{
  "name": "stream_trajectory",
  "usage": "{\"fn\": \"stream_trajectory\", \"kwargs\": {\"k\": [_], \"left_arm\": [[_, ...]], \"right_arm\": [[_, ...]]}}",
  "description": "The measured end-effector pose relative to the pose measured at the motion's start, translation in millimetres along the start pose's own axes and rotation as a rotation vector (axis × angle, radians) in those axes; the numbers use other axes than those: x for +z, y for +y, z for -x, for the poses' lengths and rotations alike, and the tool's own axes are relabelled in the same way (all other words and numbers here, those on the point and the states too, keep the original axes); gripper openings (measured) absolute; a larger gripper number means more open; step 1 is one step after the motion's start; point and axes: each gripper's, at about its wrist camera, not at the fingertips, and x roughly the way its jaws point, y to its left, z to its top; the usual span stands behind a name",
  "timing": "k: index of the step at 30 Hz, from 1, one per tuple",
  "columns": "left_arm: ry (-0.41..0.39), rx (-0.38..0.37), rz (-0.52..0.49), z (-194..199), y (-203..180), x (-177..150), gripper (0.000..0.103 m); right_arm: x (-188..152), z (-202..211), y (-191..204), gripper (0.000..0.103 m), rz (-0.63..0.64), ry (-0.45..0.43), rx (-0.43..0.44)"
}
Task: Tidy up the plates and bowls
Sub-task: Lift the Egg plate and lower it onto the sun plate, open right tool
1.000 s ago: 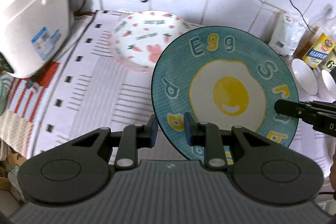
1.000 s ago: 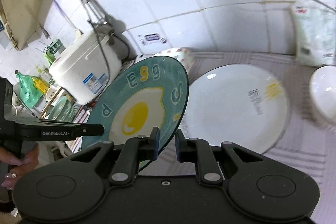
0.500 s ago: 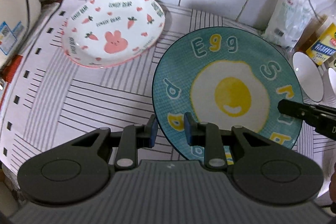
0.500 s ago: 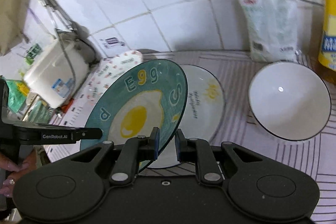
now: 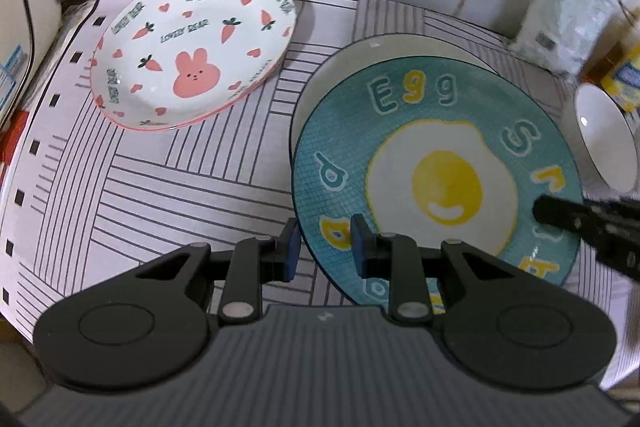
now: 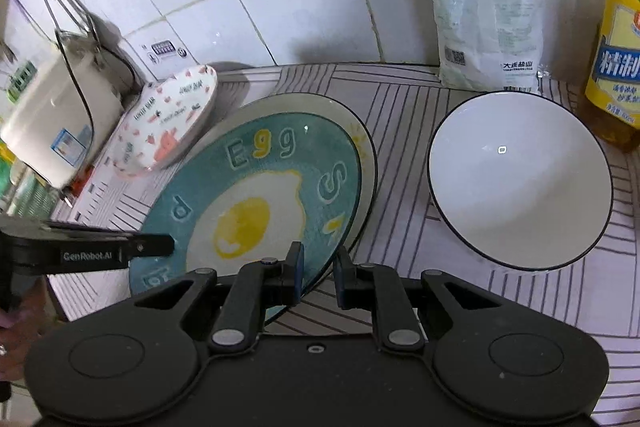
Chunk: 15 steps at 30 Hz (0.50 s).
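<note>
My left claw [image 5: 322, 243] grips the near rim of the egg plate [image 5: 436, 175], one finger under, one over; the plate hangs low over a white plate [image 5: 360, 55] on the striped table [image 5: 160, 187]; the rabbit plate [image 5: 192, 47] lies well apart to the left; the right claw's tip [image 5: 560, 215] reaches onto the plate's right edge.

From the right wrist, my right claw [image 6: 318, 273] is narrow, clamped on the egg plate's [image 6: 256, 195] near edge; the plate tilts down over the white plate [image 6: 366, 147]; a white bowl [image 6: 520, 183] sits just to the right; the left claw [image 6: 156, 247] holds the opposite rim, coming in level from the left.
</note>
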Motion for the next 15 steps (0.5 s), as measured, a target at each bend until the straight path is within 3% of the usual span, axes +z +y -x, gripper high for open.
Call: {"fn": "stream_trajectory", "kwargs": {"k": [7,11,15], "left_arm": [[0.022,0.01,0.002,-6,-3,5,0.024],[0.024,0.022,-0.022,-6,-7,4,0.024],[0.024,0.032,-0.031,-7,-9,5,0.024]], "right_arm": [[10,-8,13,0.024,0.065,0.047,-0.094],[11,-14,23,0.033,0.119,0.078,-0.162],[10,-18,22,0.035,0.118,0.081,-0.179]]}}
